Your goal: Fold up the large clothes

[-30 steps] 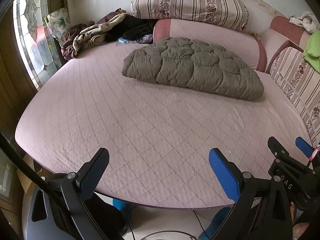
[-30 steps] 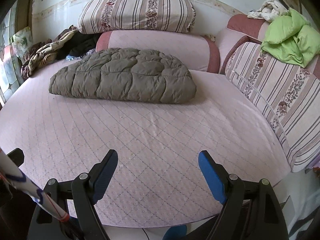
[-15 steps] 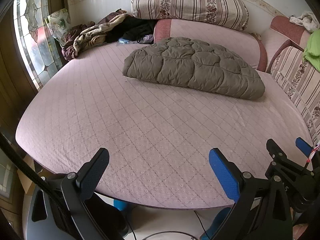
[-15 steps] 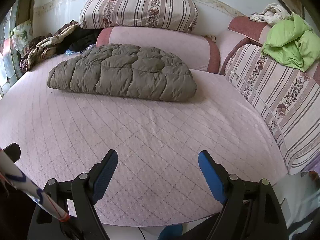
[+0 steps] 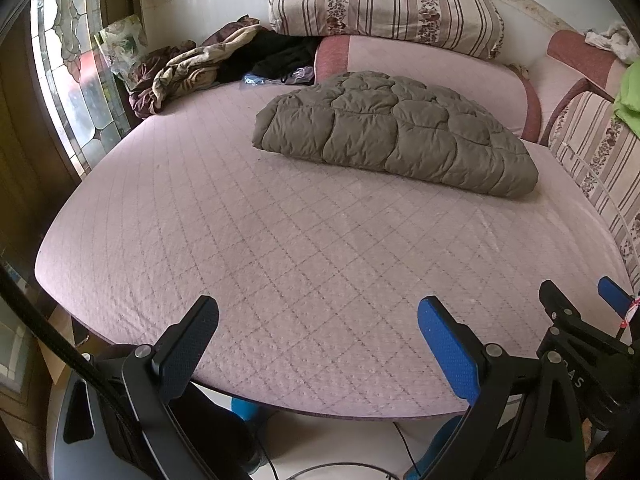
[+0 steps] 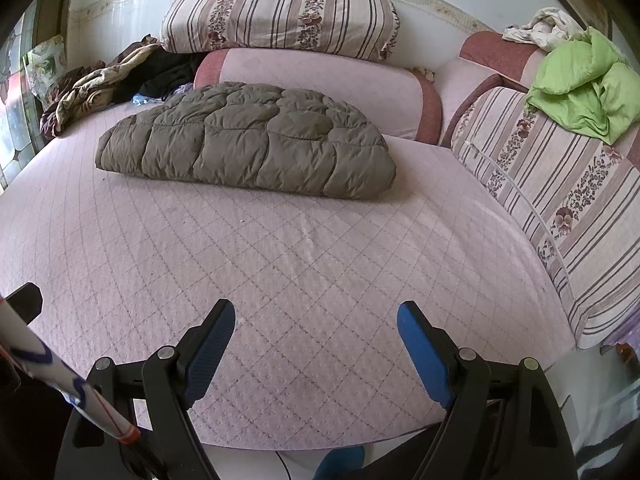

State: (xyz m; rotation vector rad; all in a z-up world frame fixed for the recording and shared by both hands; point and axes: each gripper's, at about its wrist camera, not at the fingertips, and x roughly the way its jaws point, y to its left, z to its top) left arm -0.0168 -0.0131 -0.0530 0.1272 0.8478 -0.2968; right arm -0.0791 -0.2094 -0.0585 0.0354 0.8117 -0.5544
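the olive puffer jacket (image 5: 394,134) (image 6: 248,140) lies folded in a half-round bundle toward the far side of the pink quilted bed (image 5: 280,248) (image 6: 280,248), its straight edge facing the near rim with a wide stretch of bare quilt between. the left gripper (image 5: 318,332) and right gripper (image 6: 316,340) hover at that near rim, jaws spread apart and holding nothing, well apart from the jacket. striped cushions (image 5: 384,0) (image 6: 280,12) line the back wall, a heap of clothes (image 5: 188,68) sits far left, and a green garment (image 6: 584,80) rests on the right.

Black left gripper (image 5: 318,340) and right gripper (image 6: 316,344), each with 2 blue-padded fingers (image 6: 422,354), silver pivot screws.
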